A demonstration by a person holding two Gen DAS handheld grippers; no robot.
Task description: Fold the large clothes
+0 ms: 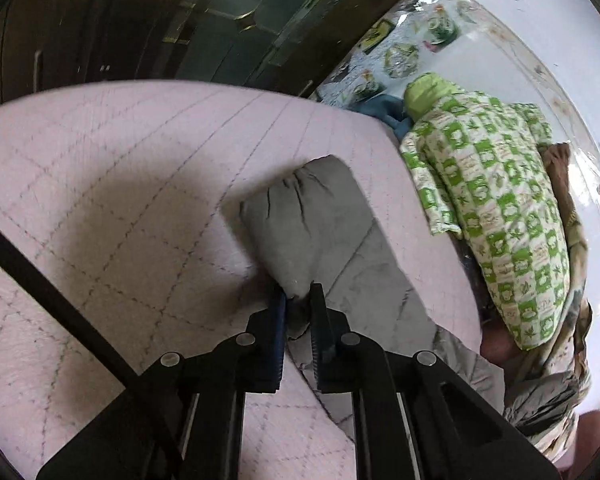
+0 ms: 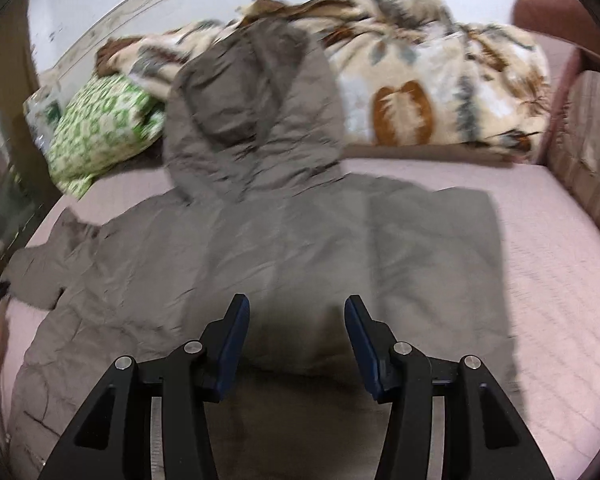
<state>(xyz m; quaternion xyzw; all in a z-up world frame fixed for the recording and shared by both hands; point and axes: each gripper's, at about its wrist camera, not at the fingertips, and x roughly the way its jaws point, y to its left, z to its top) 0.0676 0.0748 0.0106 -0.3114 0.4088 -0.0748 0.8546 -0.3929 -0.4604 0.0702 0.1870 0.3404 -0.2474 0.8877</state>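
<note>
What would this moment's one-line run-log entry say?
stage: sleeve grab | left hand-held gripper: shut on sleeve | right hand-held gripper: open above coat | coat: flat on bed

Left wrist cam sits close over the bed (image 1: 120, 184), angled down past its tongs (image 1: 299, 300) toward the green pillow (image 1: 496, 216); right wrist cam looks down from farther back across the grey jacket (image 2: 292, 248); both share jacket, pillow, pink bedcover.

No readable text, labels, brands or numbers in either view, pillow print too blurred to read
</note>
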